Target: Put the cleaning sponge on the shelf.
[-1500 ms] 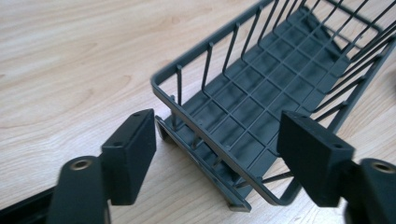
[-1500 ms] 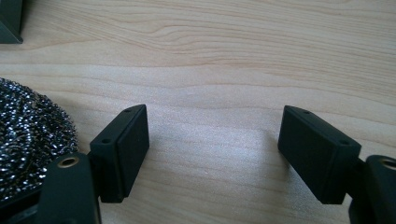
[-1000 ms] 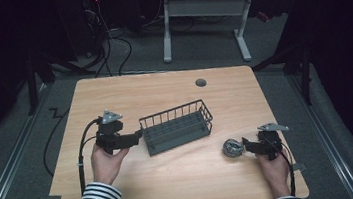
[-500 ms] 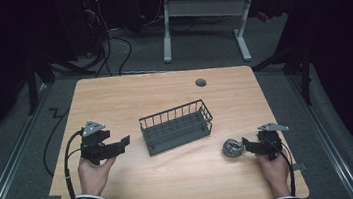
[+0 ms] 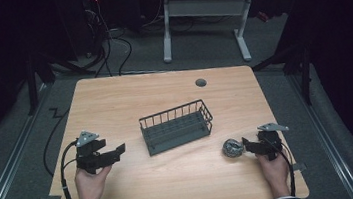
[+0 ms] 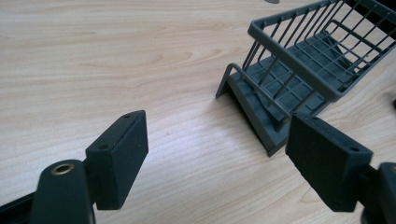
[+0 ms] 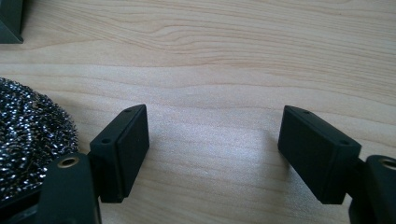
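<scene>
Steel-wool scourer (image 5: 232, 148) sits just off the right gripper (image 5: 248, 147), beside one jaw rather than between the pair, and those jaws gape empty. Left gripper (image 5: 115, 151) is spread wide too, holding nothing, aimed at the wire basket (image 5: 177, 127) near its tips. Risk: close now and the right one pinches air or nudges the scourer away. Right gripper view reveals that offset (image 7: 32, 135); high view blurs it.
</scene>
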`<state>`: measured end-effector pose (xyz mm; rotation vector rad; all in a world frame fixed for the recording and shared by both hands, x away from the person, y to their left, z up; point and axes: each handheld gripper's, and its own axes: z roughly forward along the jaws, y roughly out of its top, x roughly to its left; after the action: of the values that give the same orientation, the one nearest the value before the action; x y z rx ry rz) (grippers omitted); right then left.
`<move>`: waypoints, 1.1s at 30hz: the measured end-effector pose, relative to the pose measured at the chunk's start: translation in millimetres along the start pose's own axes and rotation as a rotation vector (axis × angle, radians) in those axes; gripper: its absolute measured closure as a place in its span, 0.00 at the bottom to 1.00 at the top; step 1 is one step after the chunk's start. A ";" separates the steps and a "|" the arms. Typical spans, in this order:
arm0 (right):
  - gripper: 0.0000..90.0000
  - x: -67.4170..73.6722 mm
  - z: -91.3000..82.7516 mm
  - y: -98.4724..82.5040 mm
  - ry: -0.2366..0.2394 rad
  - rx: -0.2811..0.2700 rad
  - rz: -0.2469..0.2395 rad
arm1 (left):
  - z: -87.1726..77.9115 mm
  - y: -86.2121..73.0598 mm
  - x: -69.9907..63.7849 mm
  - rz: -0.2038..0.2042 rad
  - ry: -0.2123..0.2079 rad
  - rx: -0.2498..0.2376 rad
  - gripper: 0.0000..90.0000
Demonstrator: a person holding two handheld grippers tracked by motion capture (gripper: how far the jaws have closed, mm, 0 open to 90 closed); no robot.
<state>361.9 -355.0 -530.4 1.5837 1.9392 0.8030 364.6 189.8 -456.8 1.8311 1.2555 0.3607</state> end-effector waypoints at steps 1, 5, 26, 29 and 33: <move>0.28 0.0 0.0 0.0 0.000 0.000 0.000 | -0.1 -2.2 0.8 -0.006 0.001 -0.002 0.24; 0.28 0.0 0.0 0.0 0.000 0.000 0.000 | 0.2 -9.3 3.8 -0.018 -0.001 -0.004 0.24; 0.28 0.1 -0.2 -0.1 0.001 0.000 0.000 | 17.7 -41.9 11.3 -0.039 0.045 0.033 0.23; 0.28 0.2 -0.1 -0.1 0.000 0.000 0.000 | 20.7 -44.5 11.9 -0.033 0.063 0.040 0.24; 0.28 0.2 -0.2 -0.1 0.001 0.001 0.000 | 24.1 -48.1 11.5 -0.019 0.089 0.035 0.24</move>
<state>361.6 -354.9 -530.4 1.5839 1.9401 0.8030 355.8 193.8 -511.0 1.8489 1.3469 0.4161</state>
